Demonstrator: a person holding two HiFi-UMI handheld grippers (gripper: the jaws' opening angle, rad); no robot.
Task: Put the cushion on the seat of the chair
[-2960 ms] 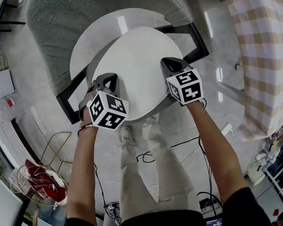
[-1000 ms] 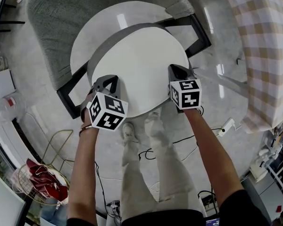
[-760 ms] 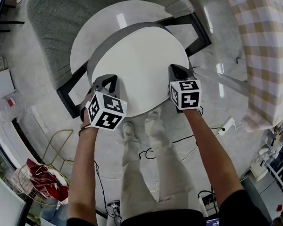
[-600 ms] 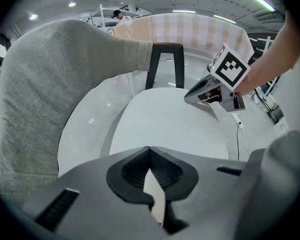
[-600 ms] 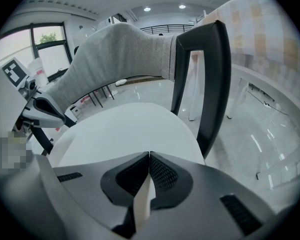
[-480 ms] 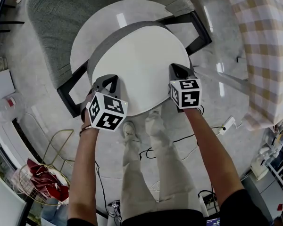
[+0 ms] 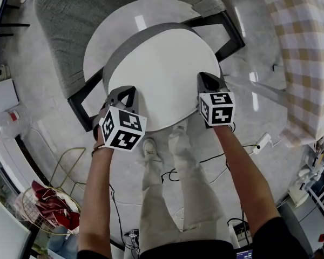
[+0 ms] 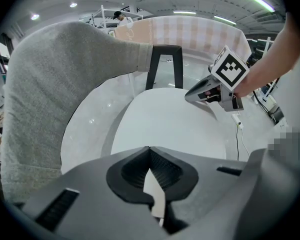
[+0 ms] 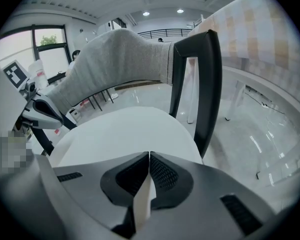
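A round white cushion [image 7: 162,74] hangs over the glossy white seat [image 7: 116,34] of a chair with a grey fabric backrest [image 7: 81,9] and black frame [image 7: 227,34]. My left gripper [image 7: 124,94] is shut on the cushion's near left edge. My right gripper [image 7: 207,82] is shut on its near right edge. In the left gripper view a white strip of the cushion [image 8: 170,129] sits pinched in the left gripper [image 8: 150,153], with the right gripper [image 8: 197,93] across from it. The right gripper view shows the cushion [image 9: 120,129] clamped in the right gripper [image 9: 149,156] beside the black frame [image 9: 205,84].
A table with a checked cloth [image 7: 308,63] stands at the right. A wire basket with red things [image 7: 48,209] sits at the lower left. Cables [image 7: 205,163] lie on the glossy floor. The person's legs and shoes [image 7: 175,144] are just below the cushion.
Since three seconds ago the cushion has shifted up and right, further over the seat. In the last second both grippers and the cushion have hardly moved.
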